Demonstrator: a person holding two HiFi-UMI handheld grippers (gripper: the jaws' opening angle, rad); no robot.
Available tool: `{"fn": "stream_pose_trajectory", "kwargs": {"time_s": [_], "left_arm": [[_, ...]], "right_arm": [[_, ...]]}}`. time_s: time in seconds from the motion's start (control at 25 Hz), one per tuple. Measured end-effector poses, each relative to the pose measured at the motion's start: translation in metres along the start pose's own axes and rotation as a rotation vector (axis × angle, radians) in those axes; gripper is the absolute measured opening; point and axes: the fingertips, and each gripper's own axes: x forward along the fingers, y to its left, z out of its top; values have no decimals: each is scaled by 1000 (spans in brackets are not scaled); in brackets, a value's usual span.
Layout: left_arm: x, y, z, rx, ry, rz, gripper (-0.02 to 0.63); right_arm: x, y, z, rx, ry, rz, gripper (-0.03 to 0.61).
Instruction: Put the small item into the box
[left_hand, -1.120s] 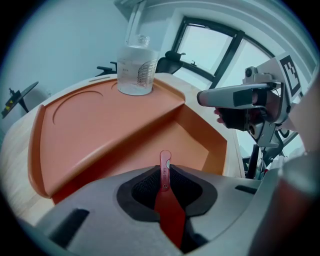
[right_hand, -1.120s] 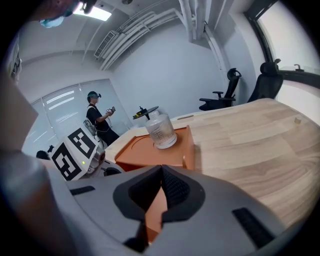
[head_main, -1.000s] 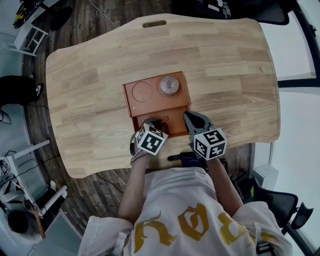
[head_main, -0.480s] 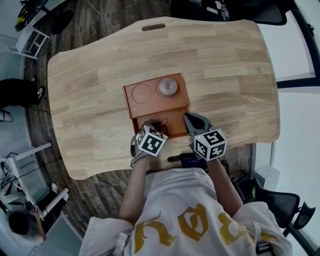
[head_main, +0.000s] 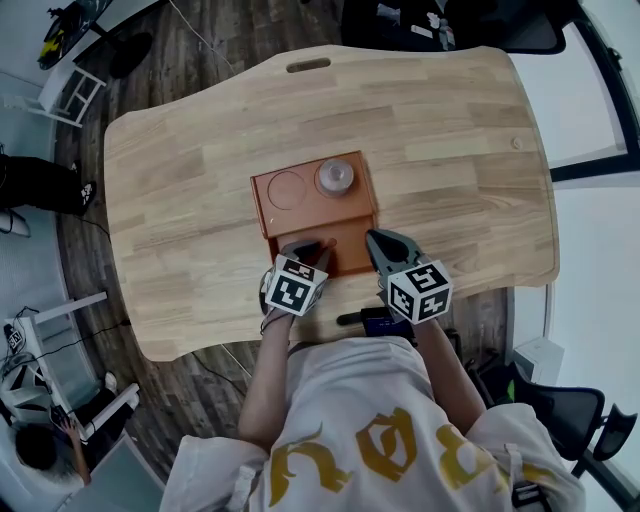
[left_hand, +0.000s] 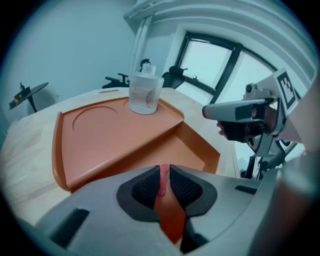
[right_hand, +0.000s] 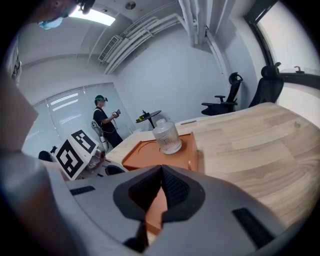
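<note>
An orange box lies mid-table, with two round recesses at the back and a lower compartment at the front. A clear jar stands in the right recess. My left gripper hovers over the compartment's near left corner, shut on a small thin red item that is pinched between its pads. My right gripper is shut with nothing in it, just right of the box's near corner. In the right gripper view the jar and box lie straight ahead.
The wooden table spreads wide to the right and behind the box. A dark device sits at the table's near edge by my body. A person and an office chair are far off in the room.
The left gripper has drawn back slightly toward me, still shut on the red item. The right gripper has barely moved. The head view has shifted a little.
</note>
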Motion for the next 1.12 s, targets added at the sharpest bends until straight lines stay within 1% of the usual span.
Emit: {"fn": "stream_pose_trajectory", "kwargs": {"time_s": [0.12,0.2,0.28,0.48,0.68,1.0,1.12], "left_arm": [[-15,-1,8,-64,-78,-26,40],[-25,-1,12,-91,-120,-34,20],[-34,0,19,-109,-161,-37,14],[-57,0,33,-107,-248,-7,11],[-76,-11,42,-133,-340,-17,9],[-103,-26,61,-104,-435,-4,9],[-114,-32,67,-95,-457,1,9]], "right_arm": [[-5,7,3,-7,-13,4,11],[-10,13,4,-12,-21,7,11],[-15,16,5,-18,-29,7,12],[-25,23,10,-35,-57,6,12],[-38,34,19,-56,-91,7,11],[-56,44,25,-83,-126,3,11],[-61,47,27,-85,-140,0,12]]}}
